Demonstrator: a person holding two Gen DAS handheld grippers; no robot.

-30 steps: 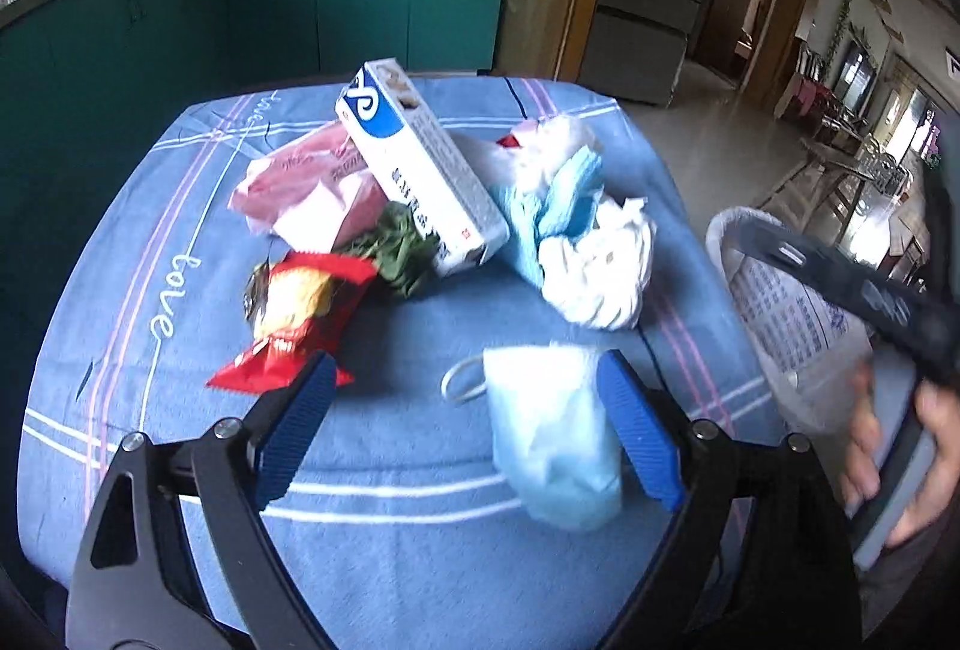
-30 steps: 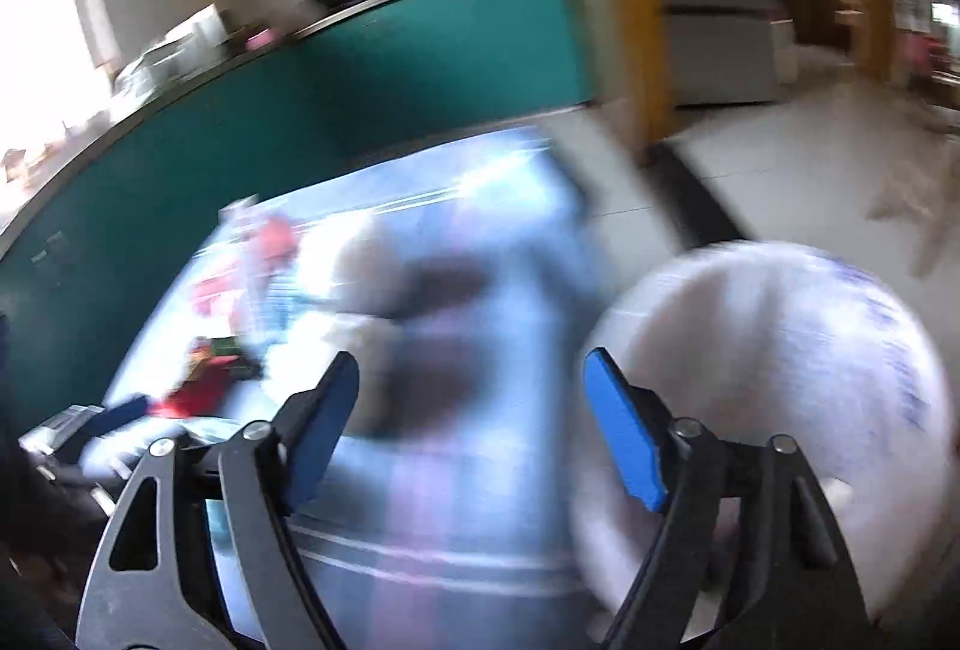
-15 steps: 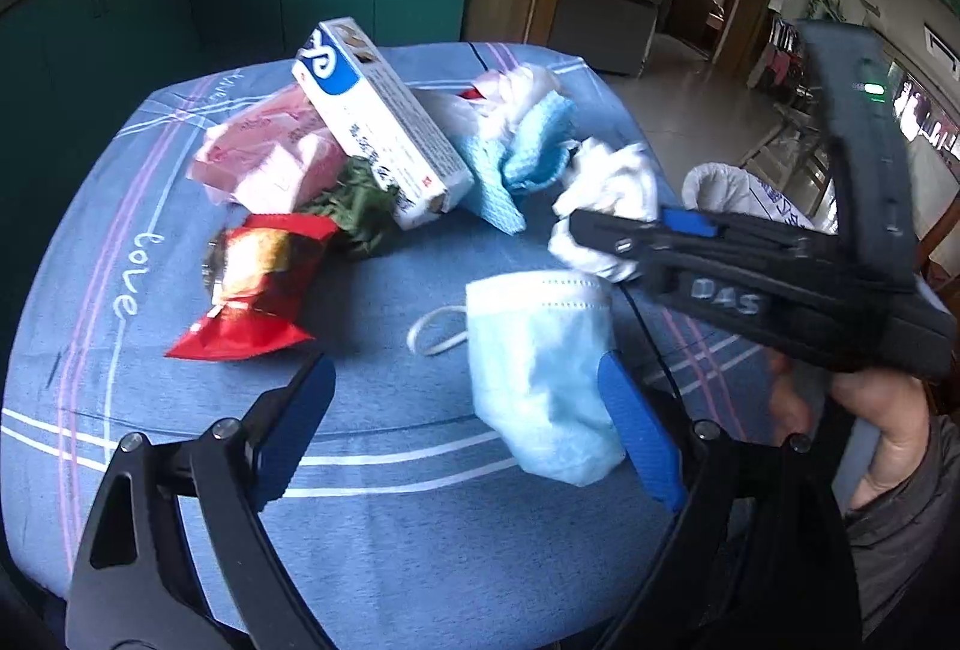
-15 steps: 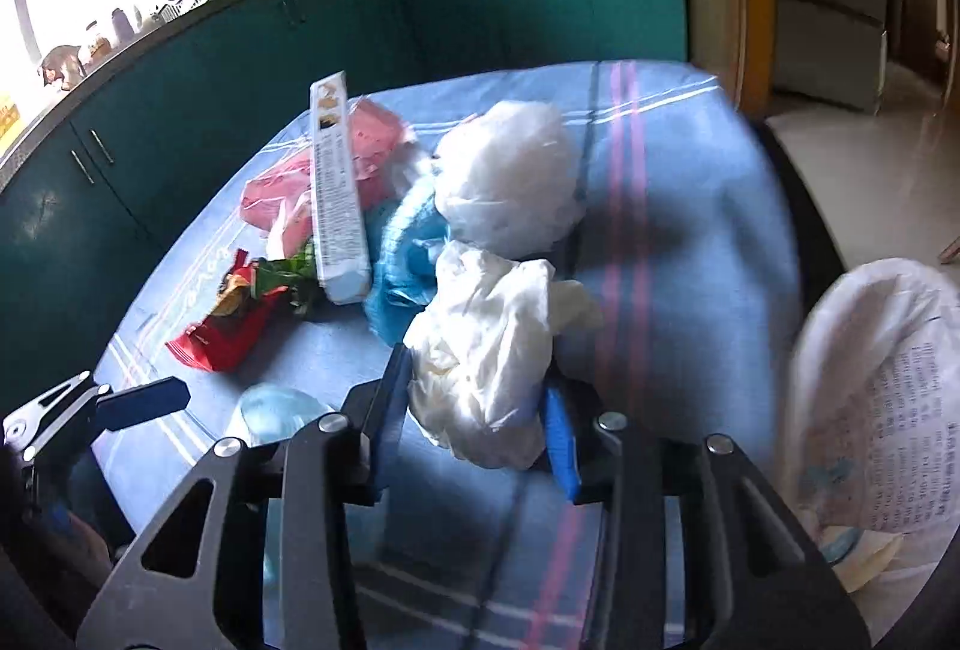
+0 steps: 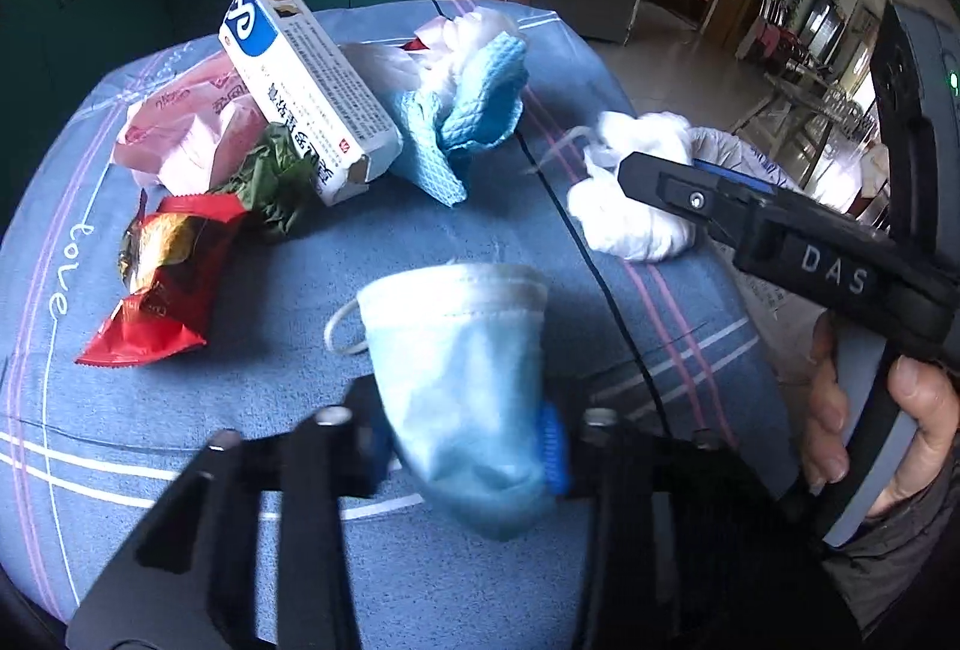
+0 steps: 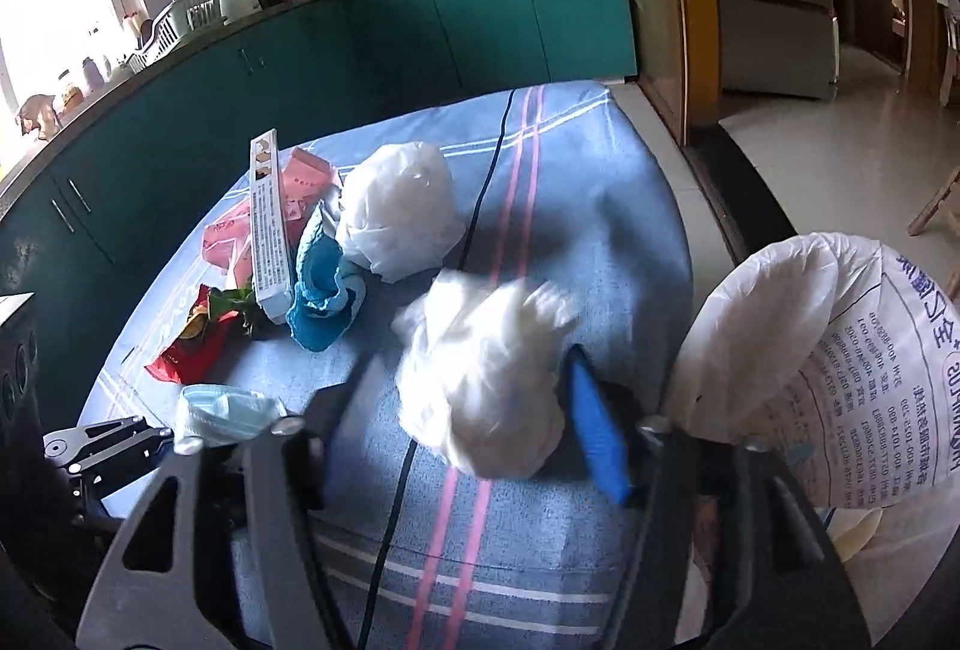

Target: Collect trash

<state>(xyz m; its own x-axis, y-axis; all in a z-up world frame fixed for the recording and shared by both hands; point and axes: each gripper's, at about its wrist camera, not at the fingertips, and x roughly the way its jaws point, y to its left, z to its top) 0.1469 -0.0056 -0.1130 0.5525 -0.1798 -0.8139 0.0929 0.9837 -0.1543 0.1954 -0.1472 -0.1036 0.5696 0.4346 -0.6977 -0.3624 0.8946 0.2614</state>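
Note:
My left gripper [image 5: 465, 446] is shut on a light blue face mask [image 5: 462, 368], near the front of the blue cloth-covered table [image 5: 300, 410]. My right gripper [image 6: 474, 416] is shut on a crumpled white plastic bag [image 6: 486, 380] and holds it over the table's right side; the bag also shows in the left wrist view [image 5: 636, 188]. A white woven trash sack [image 6: 840, 368] stands open just right of the table.
More trash lies behind: a red snack wrapper [image 5: 162, 278], green wrapper [image 5: 270, 176], white and blue carton [image 5: 306, 80], pink packets [image 5: 186, 128], blue cloth [image 5: 474, 110], another white bag [image 6: 402, 212]. Green cabinets [image 6: 420, 32] run behind the table.
My left gripper closed on the face mask. My right gripper, shut on the white bag, has drawn it away from the pile toward the sack.

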